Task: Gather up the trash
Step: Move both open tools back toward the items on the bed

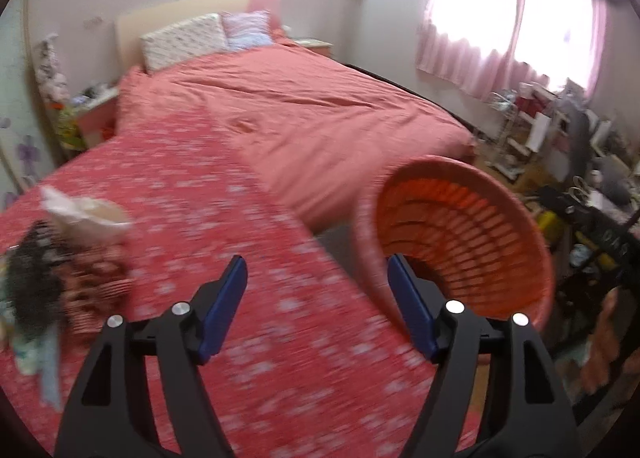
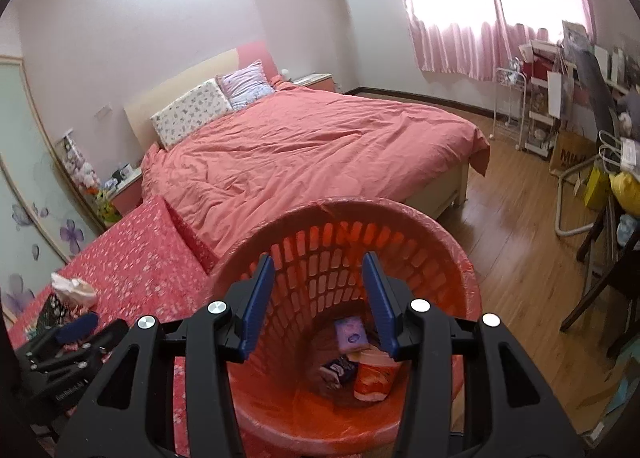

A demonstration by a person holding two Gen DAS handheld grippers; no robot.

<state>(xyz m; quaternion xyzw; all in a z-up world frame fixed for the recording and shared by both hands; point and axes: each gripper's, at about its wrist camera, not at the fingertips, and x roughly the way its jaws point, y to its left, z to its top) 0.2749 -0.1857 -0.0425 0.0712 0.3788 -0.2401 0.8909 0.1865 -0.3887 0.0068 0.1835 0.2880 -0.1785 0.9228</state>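
My left gripper (image 1: 317, 258) stands open over a red floral cloth (image 1: 248, 298), with nothing between its blue pads. To its left on the cloth lies a blurred pile of trash: crumpled white paper (image 1: 80, 213), a dark patterned wrapper (image 1: 32, 278) and a red-and-white wrapper (image 1: 100, 286). The orange slatted basket (image 1: 440, 161) is close on the right. My right gripper (image 2: 317, 256) is open above the basket (image 2: 360, 203), its fingers empty. At the bottom of the basket lie a purple packet (image 2: 351, 332), a dark packet (image 2: 340, 370) and an orange-and-white wrapper (image 2: 374, 378). The white paper (image 2: 74, 288) also shows at far left.
A bed with a pink cover (image 2: 304, 145) and two pillows fills the background. Wooden floor (image 2: 512, 258) lies to the right of the basket. Cluttered shelves and a white rack (image 2: 536, 113) stand under the window, with a dark chair (image 2: 600, 290) at the right edge.
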